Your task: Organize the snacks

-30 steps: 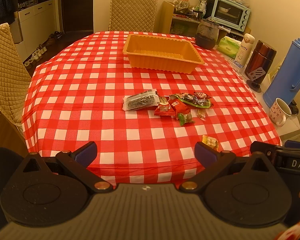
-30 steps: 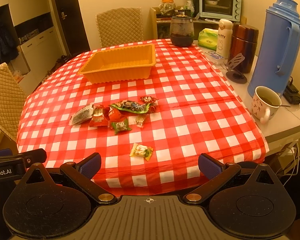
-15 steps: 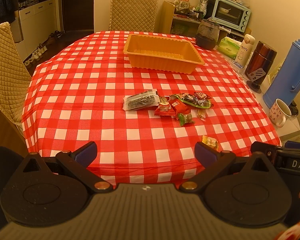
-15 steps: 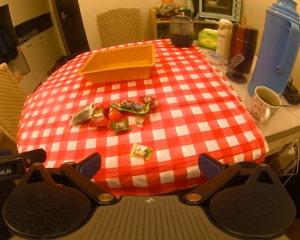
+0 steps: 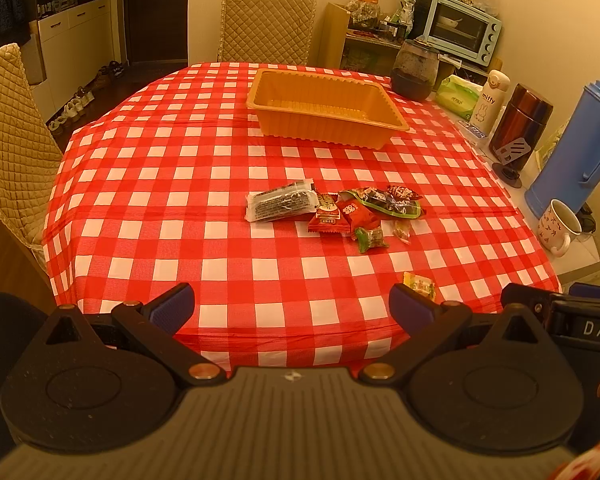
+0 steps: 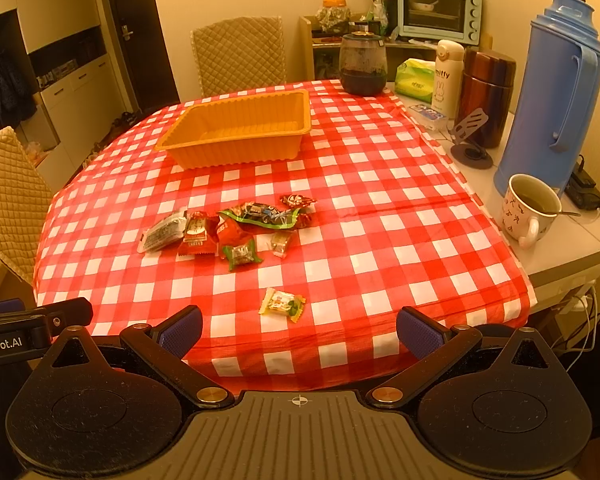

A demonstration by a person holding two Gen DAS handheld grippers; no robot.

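Observation:
Several wrapped snacks lie in a cluster (image 5: 332, 210) (image 6: 228, 226) mid-table on the red checked cloth: a grey packet (image 5: 281, 201), red packets (image 5: 328, 216), a green-edged bag (image 5: 388, 202). One yellow candy (image 5: 419, 283) (image 6: 282, 304) lies apart near the front edge. An empty orange tray (image 5: 324, 108) (image 6: 240, 130) stands at the far side. My left gripper (image 5: 292, 308) is open at the near edge, holding nothing. My right gripper (image 6: 298, 330) is also open, just short of the yellow candy.
At the table's right side stand a blue thermos (image 6: 556, 92), a mug (image 6: 528, 210), a brown flask (image 6: 486, 96), a white bottle (image 6: 444, 72) and a dark jar (image 6: 362, 64). Quilted chairs (image 5: 12, 140) (image 6: 240, 54) flank the table.

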